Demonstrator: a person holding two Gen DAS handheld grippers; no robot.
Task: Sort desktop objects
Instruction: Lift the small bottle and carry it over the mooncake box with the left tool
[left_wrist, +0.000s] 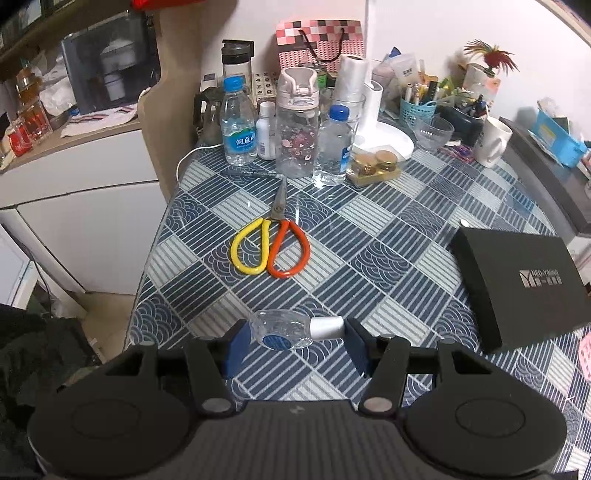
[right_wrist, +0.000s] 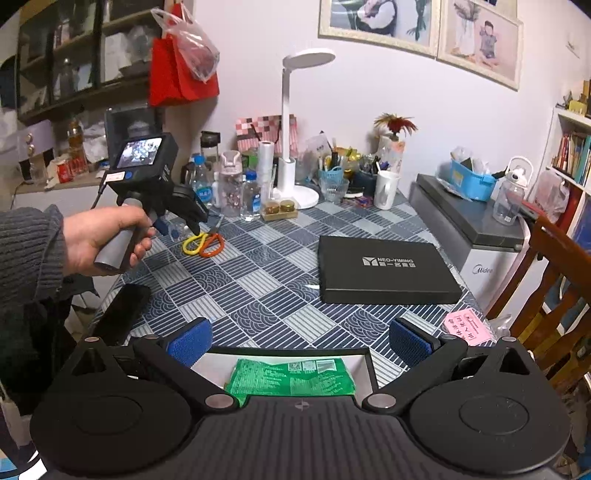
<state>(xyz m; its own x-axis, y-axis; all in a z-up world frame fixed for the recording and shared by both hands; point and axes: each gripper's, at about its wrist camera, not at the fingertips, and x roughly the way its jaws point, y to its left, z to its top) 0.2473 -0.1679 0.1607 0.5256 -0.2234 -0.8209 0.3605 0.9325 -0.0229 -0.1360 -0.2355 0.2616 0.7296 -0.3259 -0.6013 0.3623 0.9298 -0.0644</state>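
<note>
- Nearest to the left wrist camera, a small clear bottle (left_wrist: 291, 330) with a white cap lies crosswise between the blue pads of the left gripper (left_wrist: 293, 334); the pads press on its two ends, so the fingers are clamped on it.
- From the right wrist view, that same left gripper (right_wrist: 181, 229) sits in the person's left hand (right_wrist: 107, 236), raised just above the table's left side, the little bottle (right_wrist: 176, 230) caught at its tip.
- Beyond the bottle, scissors (left_wrist: 271, 243) with one yellow and one orange handle lie flat on the blue patterned tablecloth (left_wrist: 369, 258), blades pointing toward the far row of bottles.
- That row stands at the back: a water bottle (left_wrist: 239, 122) with a blue cap, a pink-lidded drinking bottle (left_wrist: 297, 125), and another blue-capped bottle (left_wrist: 334, 147) just beside it.
- Right gripper (right_wrist: 299, 341): its blue pads are spread wide apart and hold nothing.
- Under it, at the near edge, a white tray (right_wrist: 364, 363) with a dark rim holds a green packet (right_wrist: 291, 378).
- On the table's right side lies a flat black box (right_wrist: 384, 269) with a silver logo; a pink card (right_wrist: 467, 326) rests near its front corner.
- A white desk lamp (right_wrist: 295, 122) stands at the back among cups and pen holders.
</note>
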